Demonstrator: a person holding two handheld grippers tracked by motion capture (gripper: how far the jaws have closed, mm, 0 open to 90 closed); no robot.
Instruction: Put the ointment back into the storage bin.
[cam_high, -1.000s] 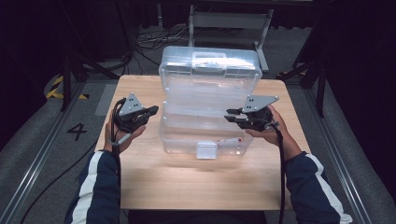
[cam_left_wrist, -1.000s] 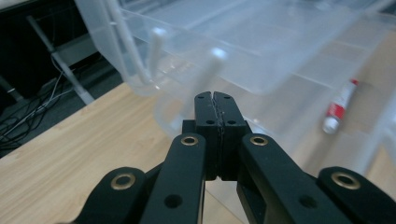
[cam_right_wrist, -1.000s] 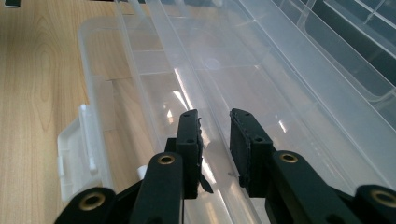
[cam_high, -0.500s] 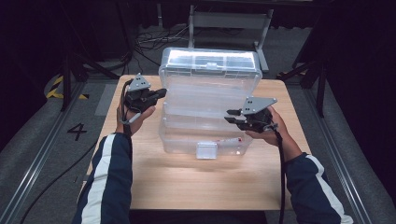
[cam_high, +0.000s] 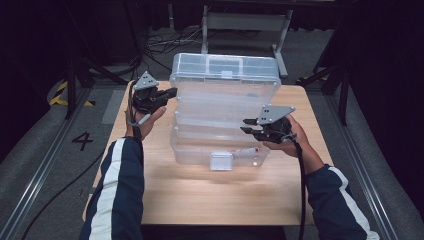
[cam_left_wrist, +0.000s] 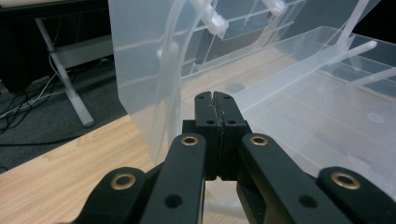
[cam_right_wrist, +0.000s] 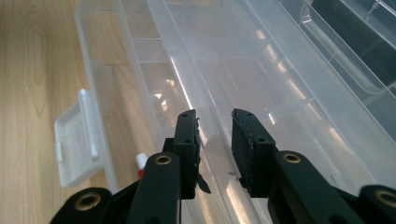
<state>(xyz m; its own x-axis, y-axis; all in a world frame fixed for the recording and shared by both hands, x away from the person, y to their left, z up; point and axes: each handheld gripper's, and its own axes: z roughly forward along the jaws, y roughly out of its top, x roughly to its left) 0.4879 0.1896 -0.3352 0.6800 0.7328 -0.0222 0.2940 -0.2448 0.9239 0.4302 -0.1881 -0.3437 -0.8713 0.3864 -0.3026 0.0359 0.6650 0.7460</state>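
- The left hand-held gripper (cam_high: 170, 92) has its two black jaws pressed flat together with nothing between them; in the left gripper view (cam_left_wrist: 216, 100) the pads meet in one seam.
- It is held up at the left edge of the raised lid (cam_high: 225, 70) of a clear plastic organiser box (cam_high: 220, 147), its tips just beside the lid's upper left corner; whether they touch it I cannot tell.
- In the left gripper view the lid's frosted edge (cam_left_wrist: 154, 88) stands upright just left of the closed tips.
- The right hand-held gripper (cam_high: 248, 126) has its jaws a little apart. In the right gripper view (cam_right_wrist: 214, 135) a thin clear rim of one of the box's trays (cam_right_wrist: 205, 116) runs up between the pads; the left pad lies close against it, the right pad stands clear of it.
- From the high view that gripper sits at the box's right side, level with its middle trays (cam_high: 220, 112), tips pointing inward.
- The box stands in the middle of the wooden worktop (cam_high: 200, 195), opened out in stepped tiers, with its lid tilted up at the far side.
- A white latch tab (cam_high: 221, 161) hangs at the front of the bottom tray; in the right gripper view it (cam_right_wrist: 77, 140) lies out over the wood.
- A small red-and-white item (cam_right_wrist: 138, 162) sits in the bottom tray beside the right gripper's left jaw.
- Both of the person's sleeves (cam_high: 120, 190) are dark with a white stripe.
- A floor marking, "4" (cam_high: 82, 140), shows left of the worktop.
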